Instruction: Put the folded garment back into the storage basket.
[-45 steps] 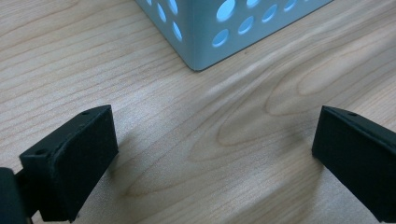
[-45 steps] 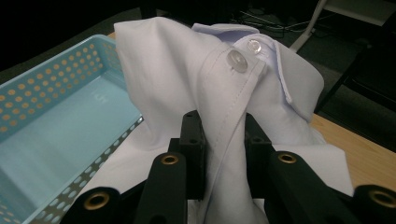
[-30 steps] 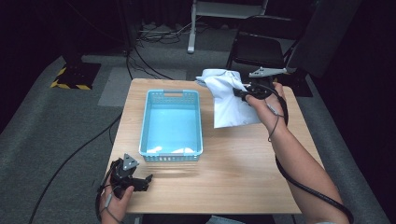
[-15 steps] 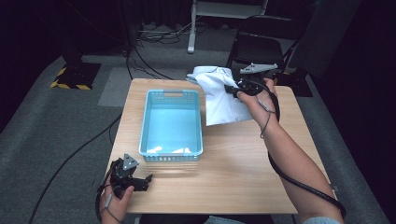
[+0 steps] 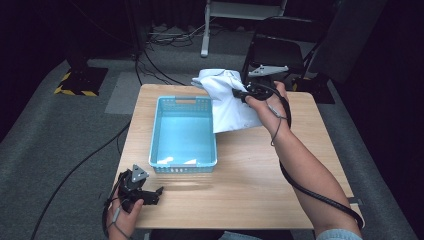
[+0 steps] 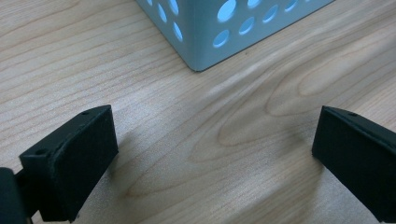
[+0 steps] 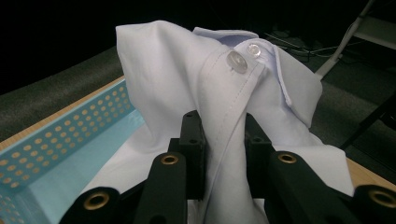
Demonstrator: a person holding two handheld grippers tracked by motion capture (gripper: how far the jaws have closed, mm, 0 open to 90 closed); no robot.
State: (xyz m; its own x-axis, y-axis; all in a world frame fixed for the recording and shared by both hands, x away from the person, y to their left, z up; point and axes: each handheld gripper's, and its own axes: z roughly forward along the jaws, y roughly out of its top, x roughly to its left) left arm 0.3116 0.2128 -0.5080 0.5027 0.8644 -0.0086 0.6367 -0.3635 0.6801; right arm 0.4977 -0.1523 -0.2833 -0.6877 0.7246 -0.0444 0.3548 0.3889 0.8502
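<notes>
**White shirt pinched above the table's far edge, basket waiting beside it**

The right gripper (image 5: 241, 93) is clamped on a fold of the white shirt (image 5: 227, 100), close to the button placket below the collar. In the right gripper view the two black jaws stand close together with the cloth bunched between them, and two clear buttons (image 7: 237, 61) sit just above the pinch. The shirt hangs from that grip near the far edge of the table (image 5: 260, 180), right of its middle; its upper part is lifted, while its lower hem drapes down onto the wood and lies against the right wall of the light blue basket (image 5: 184, 131). The basket, a perforated plastic one, stands on the left half of the table, its long sides running from the near edge toward the far edge.

The left gripper (image 5: 150, 194) rests at the near left corner of the table, held in the person's left hand, well apart from the shirt. Its jaws are spread wide with only bare wood between them, and the near corner of the basket (image 6: 201, 42) lies just ahead of them.
</notes>
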